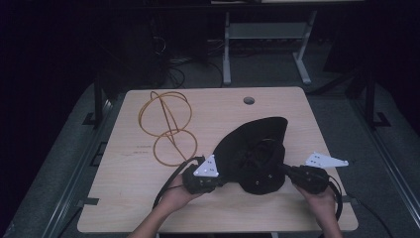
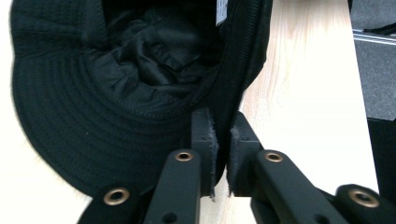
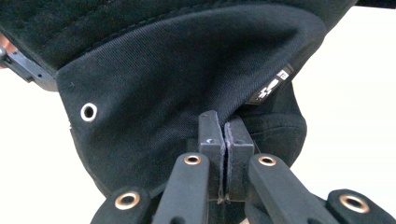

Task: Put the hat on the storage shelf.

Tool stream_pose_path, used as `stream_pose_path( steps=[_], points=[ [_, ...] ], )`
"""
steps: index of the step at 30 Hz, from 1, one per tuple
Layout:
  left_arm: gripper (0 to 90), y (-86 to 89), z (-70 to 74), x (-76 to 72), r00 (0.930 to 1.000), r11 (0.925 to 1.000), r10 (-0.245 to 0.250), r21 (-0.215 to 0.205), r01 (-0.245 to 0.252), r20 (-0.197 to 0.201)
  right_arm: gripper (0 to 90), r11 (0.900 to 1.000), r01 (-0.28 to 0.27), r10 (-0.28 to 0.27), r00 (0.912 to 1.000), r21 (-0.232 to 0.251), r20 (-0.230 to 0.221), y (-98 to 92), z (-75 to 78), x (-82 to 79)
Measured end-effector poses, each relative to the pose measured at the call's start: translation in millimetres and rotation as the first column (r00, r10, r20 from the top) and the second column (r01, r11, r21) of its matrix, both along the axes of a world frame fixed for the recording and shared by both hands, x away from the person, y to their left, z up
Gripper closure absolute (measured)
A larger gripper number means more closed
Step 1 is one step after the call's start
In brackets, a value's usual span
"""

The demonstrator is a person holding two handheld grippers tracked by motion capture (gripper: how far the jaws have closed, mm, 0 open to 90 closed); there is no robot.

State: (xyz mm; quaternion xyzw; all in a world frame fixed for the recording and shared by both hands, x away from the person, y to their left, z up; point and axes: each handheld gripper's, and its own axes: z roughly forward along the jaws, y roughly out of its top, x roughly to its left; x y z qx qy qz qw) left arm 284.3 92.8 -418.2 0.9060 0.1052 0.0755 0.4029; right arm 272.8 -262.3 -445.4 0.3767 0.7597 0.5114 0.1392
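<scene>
Hand-held gripper [image 3: 224,135] pinching black hat [image 3: 187,70], table [image 1: 148,198]

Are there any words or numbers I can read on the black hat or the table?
None can be read.
White tag inside the hat, at: cut off and too blurred to read.
Black tag with white marks on the hat's edge: too small to read.
Faint marks on the table, at: too faint to read.

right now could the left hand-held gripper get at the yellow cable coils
Probably not as things stand: the left hand-held gripper is shut on the black hat. The yellow cable coils lie unobstructed beyond it, so it must let go first.
</scene>
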Motion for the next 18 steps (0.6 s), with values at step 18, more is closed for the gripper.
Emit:
stream_pose_path(
  steps=[18],
  points=[
    [58.7, 11.0, 12.2, -7.8, 0.9989, 0.9988, 0.044, -0.023, -0.044, 0.015, 88.6, 0.999, 0.011, -0.016, 0.9953, 0.05, 0.095, -15.5, 42.4, -17.7]
  ],
)
